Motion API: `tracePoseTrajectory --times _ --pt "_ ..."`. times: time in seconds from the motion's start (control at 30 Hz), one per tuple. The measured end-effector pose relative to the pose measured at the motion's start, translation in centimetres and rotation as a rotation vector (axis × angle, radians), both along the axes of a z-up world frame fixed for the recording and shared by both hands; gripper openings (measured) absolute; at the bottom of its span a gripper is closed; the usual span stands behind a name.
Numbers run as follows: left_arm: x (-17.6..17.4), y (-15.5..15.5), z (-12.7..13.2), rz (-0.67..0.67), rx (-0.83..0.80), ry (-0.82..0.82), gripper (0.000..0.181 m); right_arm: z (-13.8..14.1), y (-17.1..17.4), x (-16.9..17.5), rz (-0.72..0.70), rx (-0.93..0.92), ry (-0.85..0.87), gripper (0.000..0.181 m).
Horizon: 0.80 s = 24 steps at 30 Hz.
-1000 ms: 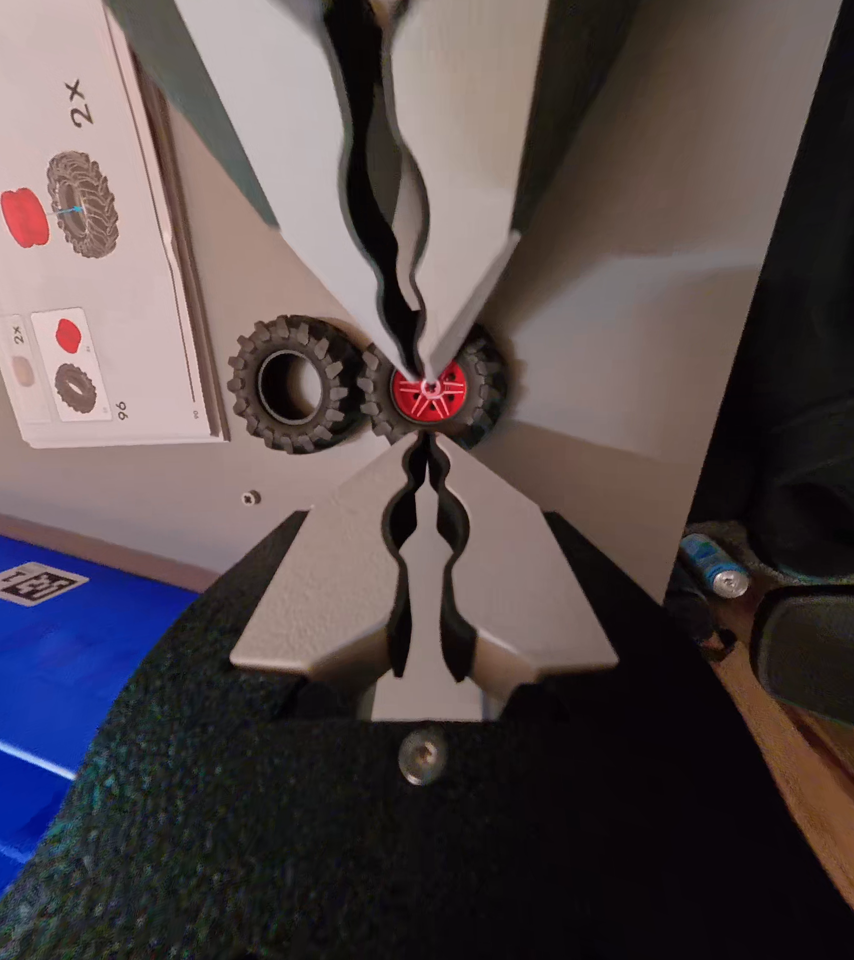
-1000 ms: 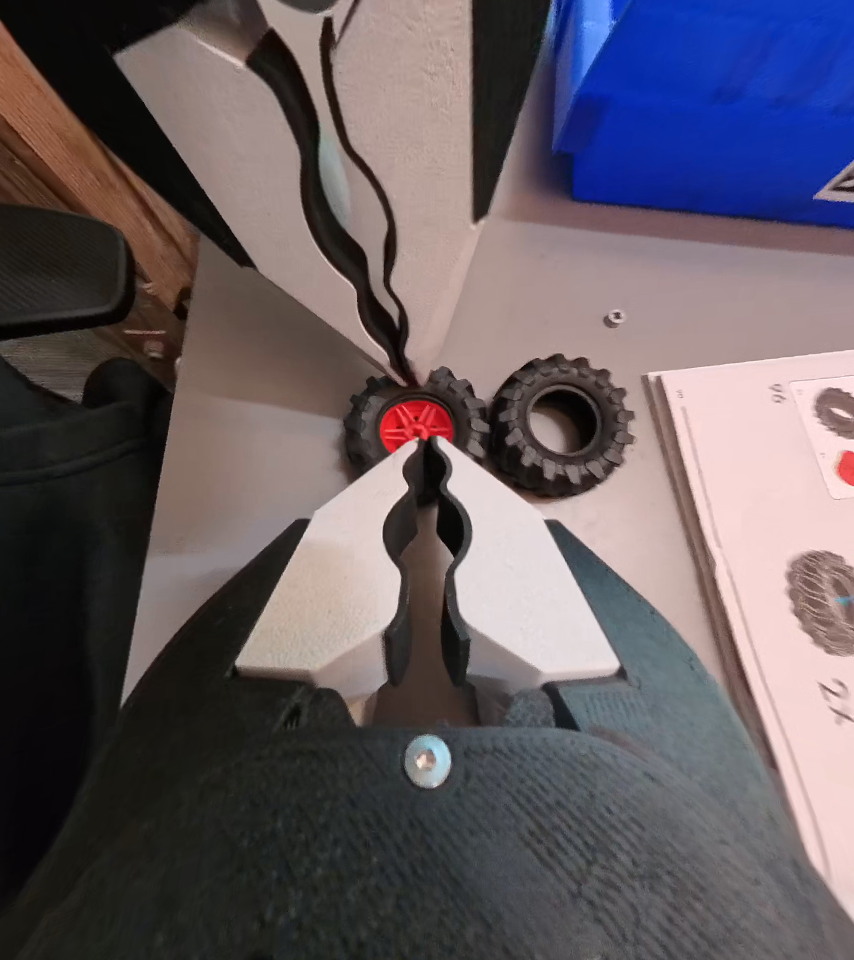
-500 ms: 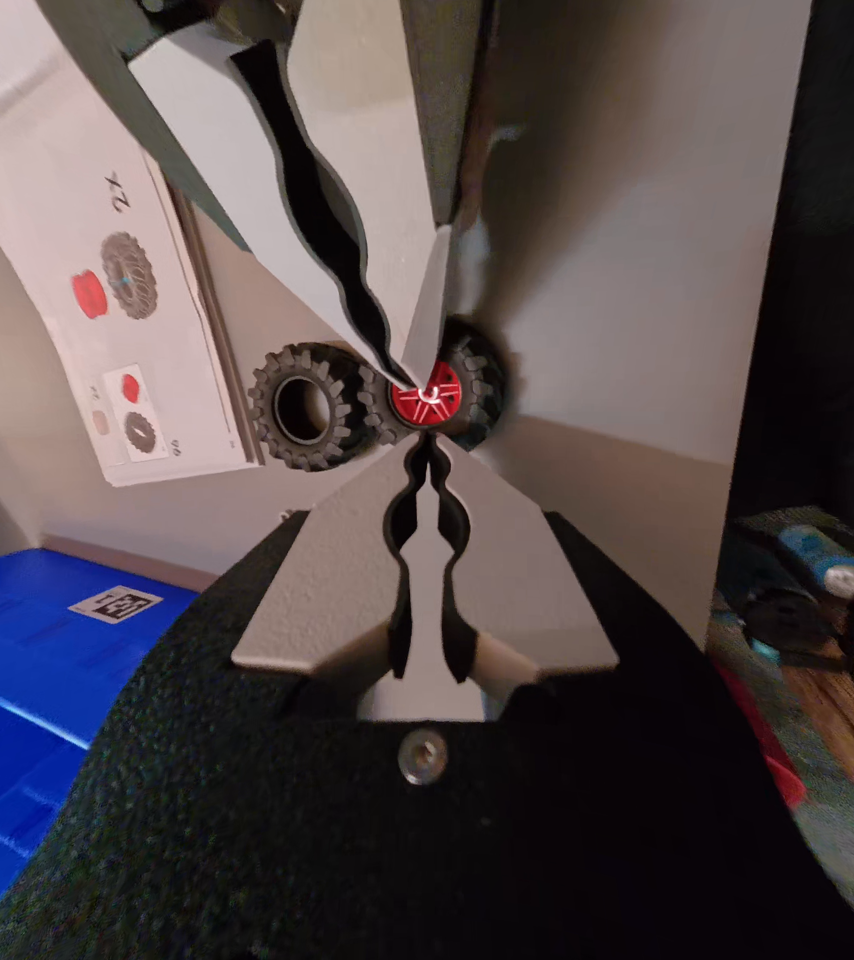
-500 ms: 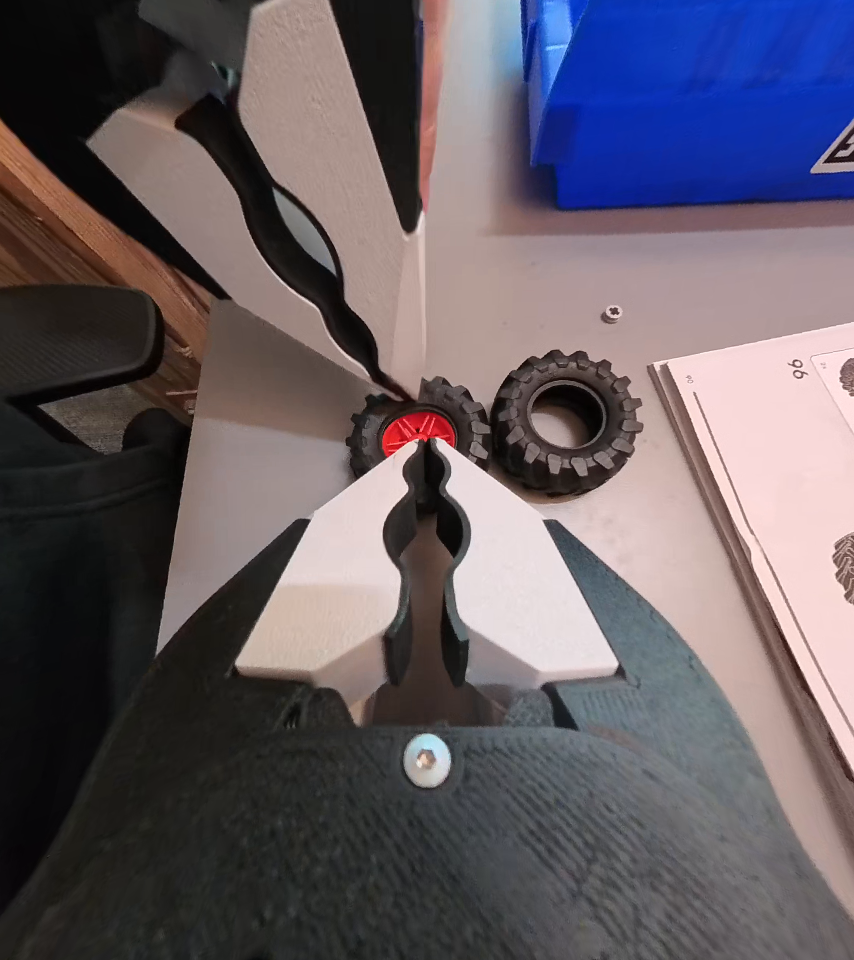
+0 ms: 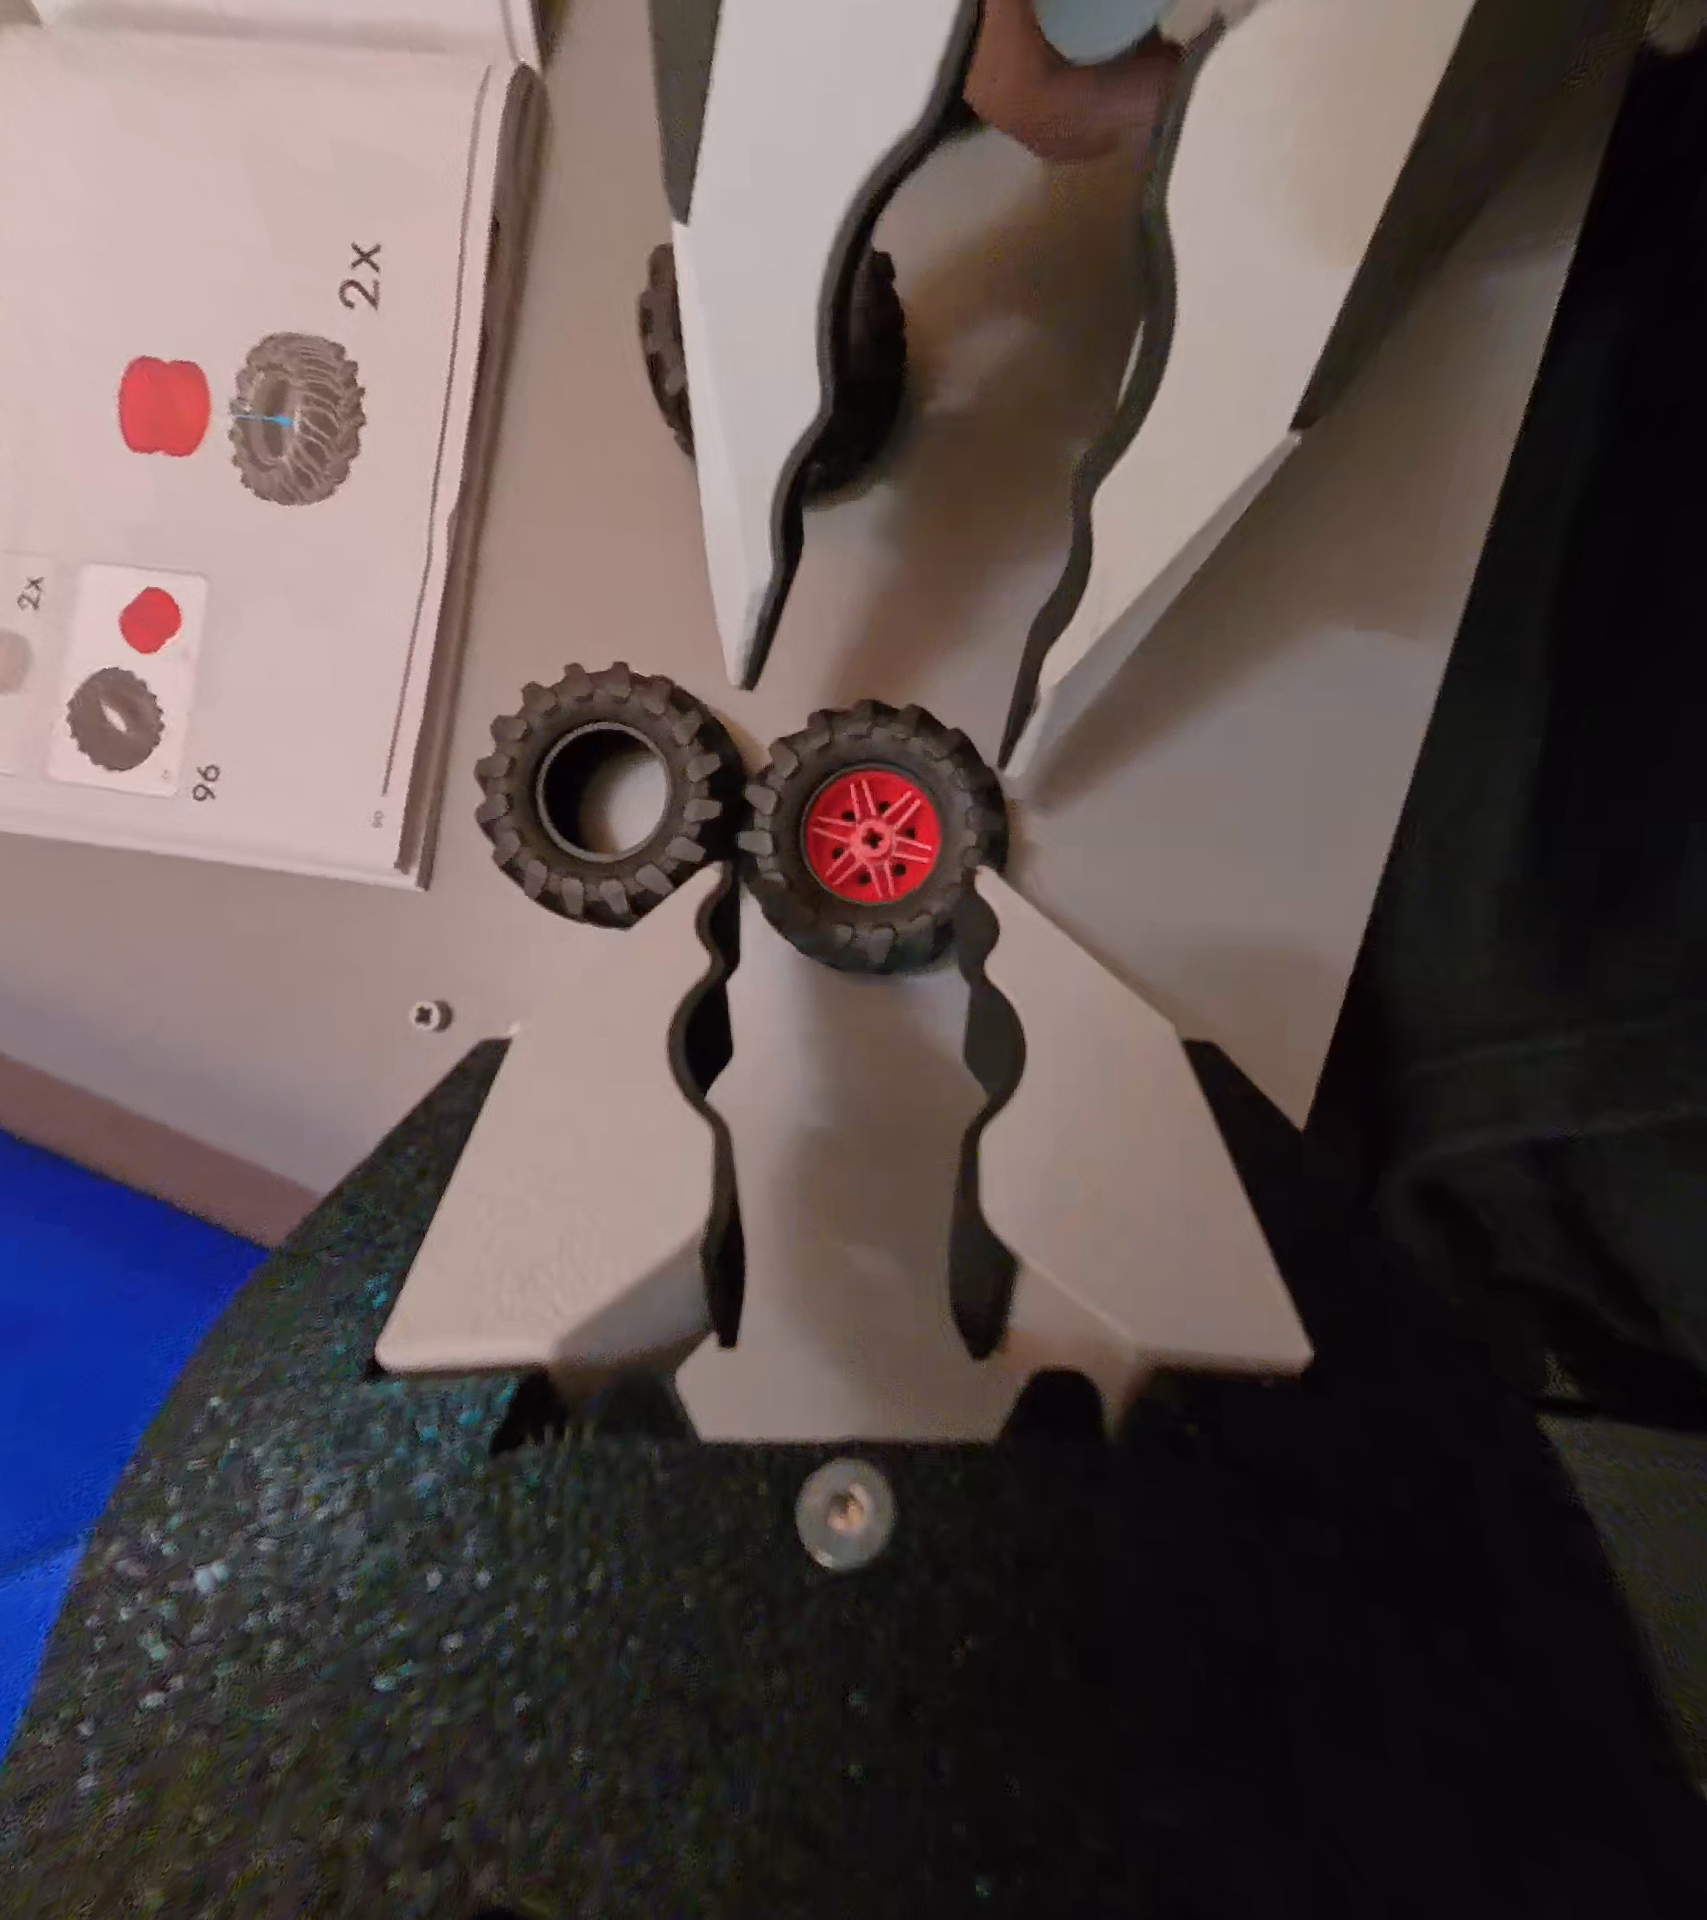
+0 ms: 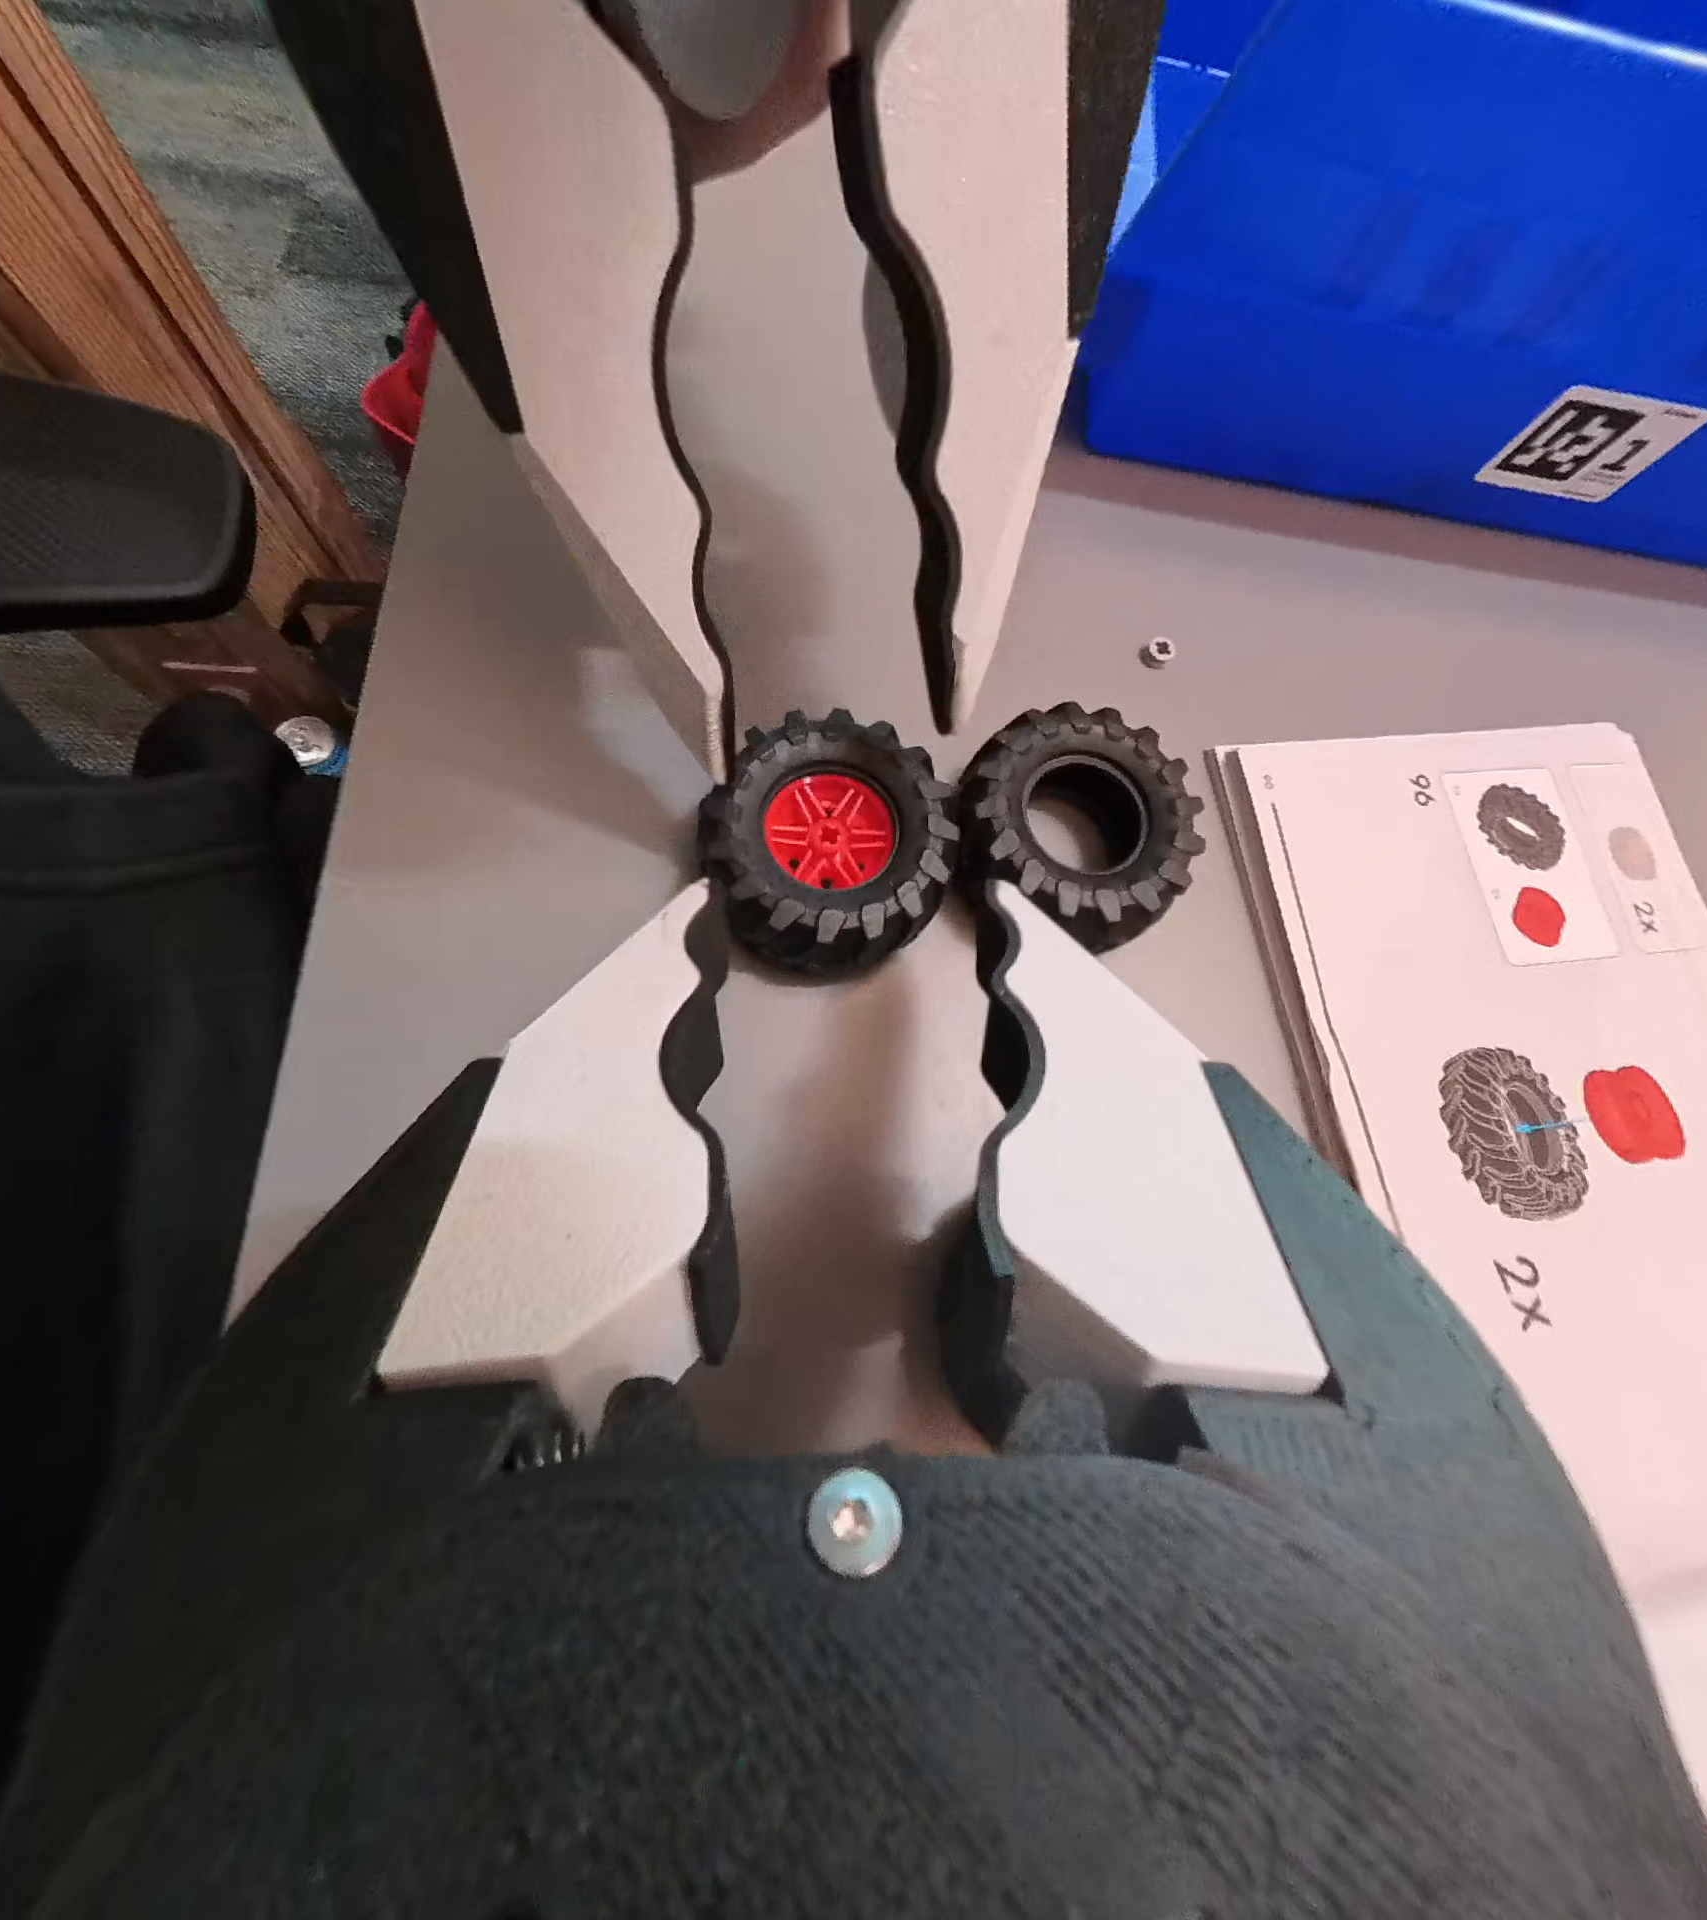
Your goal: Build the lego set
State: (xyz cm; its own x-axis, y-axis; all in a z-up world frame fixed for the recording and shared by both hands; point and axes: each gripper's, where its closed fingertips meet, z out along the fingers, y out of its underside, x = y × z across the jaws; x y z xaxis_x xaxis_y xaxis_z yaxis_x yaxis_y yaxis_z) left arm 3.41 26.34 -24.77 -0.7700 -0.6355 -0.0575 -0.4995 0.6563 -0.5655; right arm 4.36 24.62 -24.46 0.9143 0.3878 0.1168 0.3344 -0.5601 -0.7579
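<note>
A: Left gripper [image 5: 854,899] jaws spread wide, holding nothing. Black knobby rubber tyre with a red spoked hub [image 5: 872,840] sits on the grey surface [image 5: 205,966] right at the tips, between them

B: Right gripper [image 6: 844,904] same, jaws wide and empty, coming from the opposite side. That wheel [image 6: 828,836] lies flat, hub up, between both pairs of tips. Touching the fingers? Can't tell

A: Second black knobby tyre, hollow, no hub [image 5: 608,795], just beside it, treads about touching

B: Seen here too [image 6: 1083,826]. Open white instruction booklet [image 6: 1514,1039] lies flat beyond the empty tyre, near it but apart

A: Blue plastic bin with a square marker sticker [image 6: 1451,260] at the surface's far edge. Small silver screw head [image 5: 430,1014] in the surface near the empty tyre

B: A third tyre [image 5: 662,343] partly hidden behind the right gripper's finger
</note>
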Motion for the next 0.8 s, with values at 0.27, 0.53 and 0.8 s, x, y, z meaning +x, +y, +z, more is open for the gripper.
tracePoseTrajectory --times 0.27,0.53,0.8 --pt "-0.6 -0.2 -0.8 -0.048 0.046 0.027 0.035 -0.5 0.1 -1.1 0.092 -0.103 0.084 0.014" --pt "-0.9 1.9 -2.9 -0.052 0.232 0.131 0.038 -0.4 0.0 -0.6 0.078 -0.149 0.052 0.024" --pt "1.3 1.5 2.9 0.082 -0.065 0.03 0.029 0.9 -0.2 0.7 0.067 -0.135 0.034 0.041"
